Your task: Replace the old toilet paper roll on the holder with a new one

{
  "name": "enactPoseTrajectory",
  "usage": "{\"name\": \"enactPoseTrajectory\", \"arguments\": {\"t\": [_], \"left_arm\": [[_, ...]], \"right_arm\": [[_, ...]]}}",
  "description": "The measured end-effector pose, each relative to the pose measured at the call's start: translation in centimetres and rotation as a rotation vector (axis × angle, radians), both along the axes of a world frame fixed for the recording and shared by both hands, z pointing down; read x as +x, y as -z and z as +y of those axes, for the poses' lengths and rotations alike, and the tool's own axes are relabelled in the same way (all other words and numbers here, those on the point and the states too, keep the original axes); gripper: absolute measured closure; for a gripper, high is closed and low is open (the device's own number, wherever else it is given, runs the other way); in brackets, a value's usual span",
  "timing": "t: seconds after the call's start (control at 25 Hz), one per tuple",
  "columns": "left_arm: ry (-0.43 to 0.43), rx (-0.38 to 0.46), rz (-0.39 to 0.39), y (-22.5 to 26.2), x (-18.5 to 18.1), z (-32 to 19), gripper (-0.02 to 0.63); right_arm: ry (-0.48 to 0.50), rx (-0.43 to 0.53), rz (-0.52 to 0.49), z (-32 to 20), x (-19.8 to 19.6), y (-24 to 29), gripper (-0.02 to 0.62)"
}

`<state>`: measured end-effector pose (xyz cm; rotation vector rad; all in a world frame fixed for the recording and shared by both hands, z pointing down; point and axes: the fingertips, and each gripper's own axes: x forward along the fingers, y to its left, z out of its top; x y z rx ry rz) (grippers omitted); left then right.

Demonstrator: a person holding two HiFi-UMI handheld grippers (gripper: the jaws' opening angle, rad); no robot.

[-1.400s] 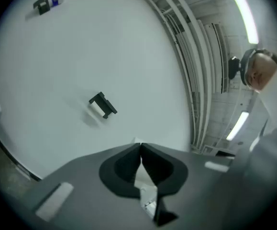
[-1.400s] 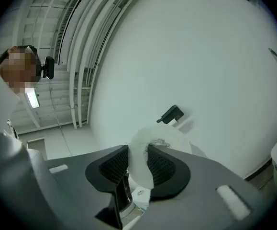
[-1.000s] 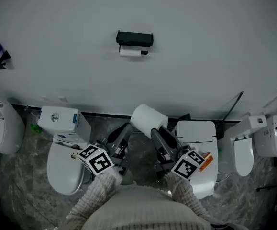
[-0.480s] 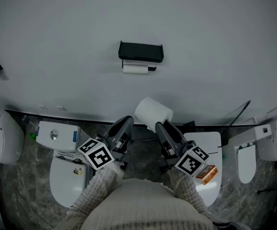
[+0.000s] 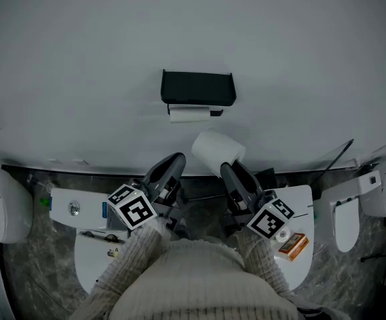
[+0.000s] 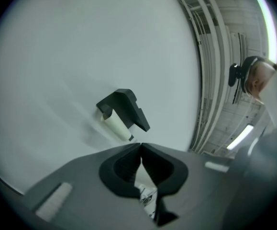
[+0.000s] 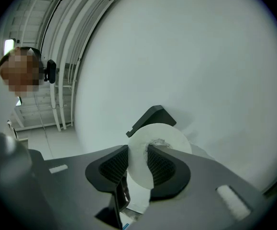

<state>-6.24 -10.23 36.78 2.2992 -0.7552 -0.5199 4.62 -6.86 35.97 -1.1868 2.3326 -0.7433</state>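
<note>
While the right gripper (image 5: 228,168) clamps the new roll (image 5: 218,150), the left gripper (image 5: 177,159) has its 2 jaws clenched together with nothing between them, as the left gripper view shows at the tips (image 6: 141,147). Seen from the right gripper view, the right gripper (image 7: 137,150) has its jaws spread around part of the new roll's (image 7: 169,137) white end face, pads pressing on the paper, with the ragged core hole at the tip of 1 jaw. That roll is held in the air, in front of the wall (image 5: 79,59) and below the holder (image 5: 198,87), a little toward its right end. Black and box-like, the holder sits on the wall, and the old roll (image 5: 189,115) hangs just under it, thin, with a dark spindle end showing at its right. From the left gripper view the holder (image 6: 124,108) and the old roll (image 6: 117,127) stand above the closed jaws, apart from them. Both grippers point toward the wall, side by side, each with a marker cube (image 5: 134,207) near the knit sleeve (image 5: 136,255) behind it. Below the wall's lower edge stand white toilets (image 5: 89,272), and an orange box (image 5: 293,245) lies on the lid (image 5: 303,209) at the right.
</note>
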Motion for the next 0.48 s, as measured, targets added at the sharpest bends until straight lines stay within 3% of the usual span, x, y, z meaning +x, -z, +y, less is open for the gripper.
{"name": "enactPoseTrajectory", "arguments": {"t": [0.48], "left_arm": [[0.026,-0.051,0.046,-1.4,0.9,-4.6,0.606]], "right_arm": [[-0.013,-0.043,0.021,-3.3,2.5,-1.4,0.472]]}}
